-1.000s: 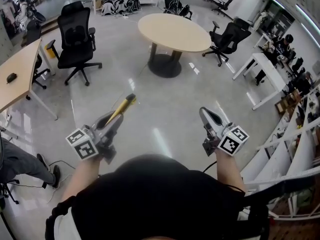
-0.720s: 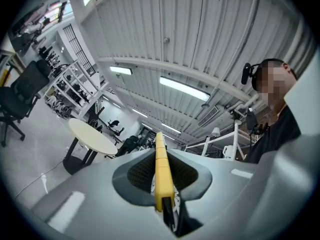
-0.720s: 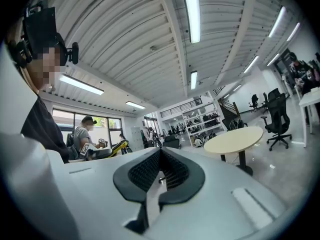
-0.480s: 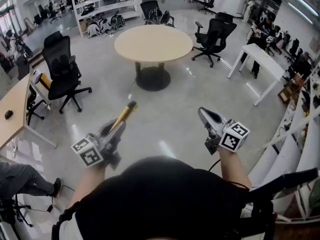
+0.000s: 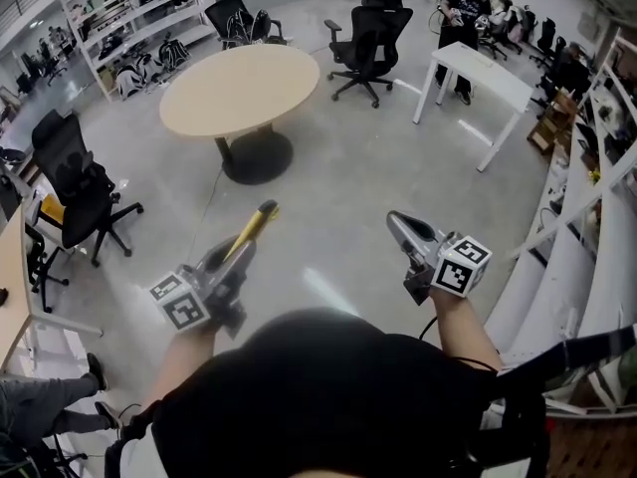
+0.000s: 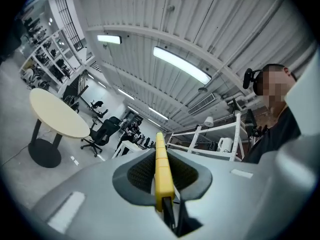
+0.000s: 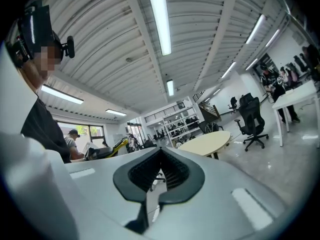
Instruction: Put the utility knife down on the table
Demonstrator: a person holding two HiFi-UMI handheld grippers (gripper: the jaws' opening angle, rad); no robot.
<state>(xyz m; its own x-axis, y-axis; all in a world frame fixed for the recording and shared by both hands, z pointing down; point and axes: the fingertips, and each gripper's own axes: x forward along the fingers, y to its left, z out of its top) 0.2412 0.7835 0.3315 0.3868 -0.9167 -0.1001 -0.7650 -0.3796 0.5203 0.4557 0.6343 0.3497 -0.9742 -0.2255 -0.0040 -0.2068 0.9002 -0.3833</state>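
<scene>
A yellow utility knife sticks forward out of my left gripper, which is shut on it and held at waist height over the floor. In the left gripper view the knife stands edge-on between the dark pads. My right gripper is held level beside it, shut, with nothing between its pads. The round beige table stands ahead and to the left, a few steps away; it also shows in the left gripper view and the right gripper view.
Black office chairs stand at the left and beyond the round table. A white desk with a person at it is at the back right. White shelving runs along the right side, and another desk's edge is at the left.
The whole room has slid across the head view: the round table has shifted left and the white desk has come towards the middle. Both grippers keep their places and grips in front of the body.
</scene>
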